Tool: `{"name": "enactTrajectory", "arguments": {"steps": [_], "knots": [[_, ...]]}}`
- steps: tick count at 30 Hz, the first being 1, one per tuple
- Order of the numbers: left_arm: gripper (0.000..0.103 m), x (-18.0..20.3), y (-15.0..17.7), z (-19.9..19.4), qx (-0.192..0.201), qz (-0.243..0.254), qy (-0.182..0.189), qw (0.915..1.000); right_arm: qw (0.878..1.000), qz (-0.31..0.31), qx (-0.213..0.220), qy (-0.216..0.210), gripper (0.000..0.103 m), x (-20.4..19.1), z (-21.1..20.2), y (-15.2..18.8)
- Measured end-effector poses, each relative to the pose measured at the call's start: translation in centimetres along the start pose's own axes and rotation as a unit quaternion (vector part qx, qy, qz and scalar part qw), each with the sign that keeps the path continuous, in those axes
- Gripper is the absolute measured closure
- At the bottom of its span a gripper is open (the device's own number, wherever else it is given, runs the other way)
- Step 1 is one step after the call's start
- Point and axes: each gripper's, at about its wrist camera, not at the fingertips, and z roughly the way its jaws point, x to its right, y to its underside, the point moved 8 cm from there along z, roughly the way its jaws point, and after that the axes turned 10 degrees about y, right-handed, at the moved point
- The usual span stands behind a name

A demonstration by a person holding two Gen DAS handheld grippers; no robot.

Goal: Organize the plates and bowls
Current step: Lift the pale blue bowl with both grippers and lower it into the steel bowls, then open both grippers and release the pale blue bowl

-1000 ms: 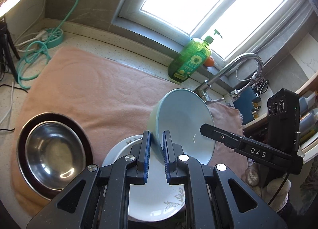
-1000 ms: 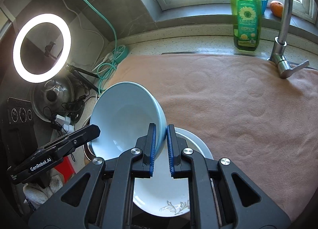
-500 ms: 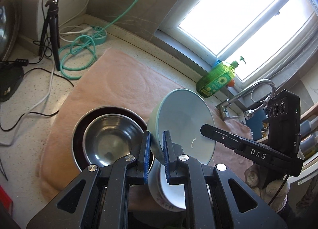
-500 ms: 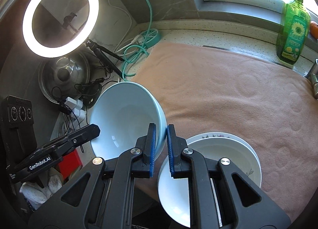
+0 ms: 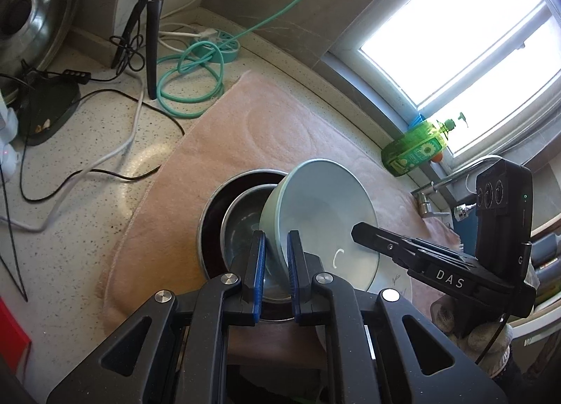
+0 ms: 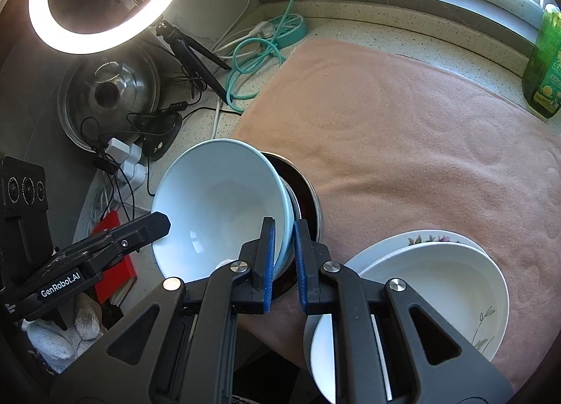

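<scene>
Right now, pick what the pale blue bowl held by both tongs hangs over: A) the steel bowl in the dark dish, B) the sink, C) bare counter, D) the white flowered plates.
A: the blue bowl is tilted right above the steel bowl, beside the white plates.

Both grippers' jaws pinch the pale blue bowl [image 6: 217,200] above the steel bowl [image 6: 308,200].

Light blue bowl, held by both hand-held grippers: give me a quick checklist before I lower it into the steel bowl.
1. Left hand-held gripper clamped on the light blue bowl rim: ok.
2. Right hand-held gripper clamped on the opposite rim: ok.
3. Light blue bowl level: not ok, tilted.
4. Steel bowl empty: cannot tell, partly hidden.
5. Bowl positioned over the steel bowl: ok, overlapping it.
6. White bowl clear of the path: ok, off to the side.
</scene>
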Motion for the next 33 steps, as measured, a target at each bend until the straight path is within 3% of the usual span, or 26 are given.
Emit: {"name": "enactTrajectory", "arguments": {"steps": [21,33], "knots": [[0.092,-2.3,0.6,1.2,-0.019,-0.024,-0.017,0.9994,0.999,-0.032,-0.017,0.032,0.092,-0.7,2.4,0.4],[0.092,-2.5,0.5,1.3,-0.02,-0.018,-0.03,0.9992,0.999,-0.03,-0.01,0.025,0.091,-0.7,2.0,0.0]]}}
